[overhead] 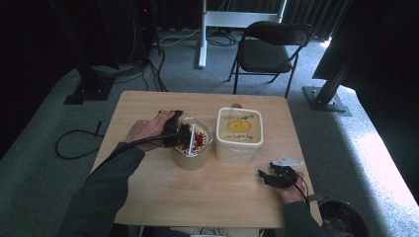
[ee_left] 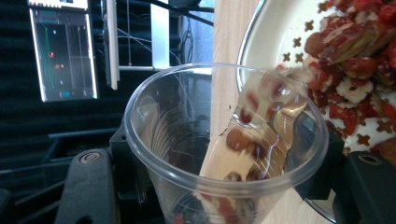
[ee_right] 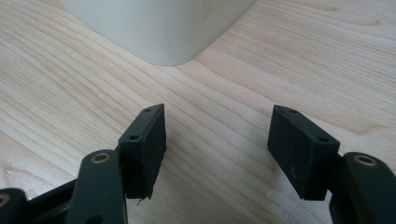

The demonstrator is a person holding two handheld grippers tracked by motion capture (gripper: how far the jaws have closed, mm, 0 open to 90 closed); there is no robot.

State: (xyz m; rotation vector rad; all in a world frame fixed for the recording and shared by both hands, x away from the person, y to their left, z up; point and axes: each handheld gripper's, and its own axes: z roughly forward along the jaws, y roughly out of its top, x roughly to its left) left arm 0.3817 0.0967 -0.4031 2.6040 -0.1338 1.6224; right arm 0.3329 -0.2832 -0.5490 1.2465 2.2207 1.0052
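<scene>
Left gripper (overhead: 179,132): jaws clamped on a clear plastic cup (ee_left: 224,140), tipped over the white perforated strainer bowl (overhead: 192,143) left of table centre.
Cup: held sideways between the black jaws; red and brown fruit pieces (ee_left: 243,140) lie along its inner wall.
Strainer bowl: on the light wooden table (overhead: 163,192), just beside the cream square plastic container (overhead: 239,134); narrow gap between them.
Container: near table centre, its far side close to the back edge.
Right gripper (overhead: 269,177): low at the front right of the table, near the right edge; jaws spread apart, nothing between them.
Open room: bare wood across the front, and left of the left hand (overhead: 146,130).
Left gripper view: shows star-shaped holes in the bowl and heaped red fruit (ee_left: 359,56).
Right gripper view: shows a rounded container corner (ee_right: 163,37) ahead of the jaws, apart from them.
High view: shows a yellow face drawn on the container lid (overhead: 239,126).
</scene>
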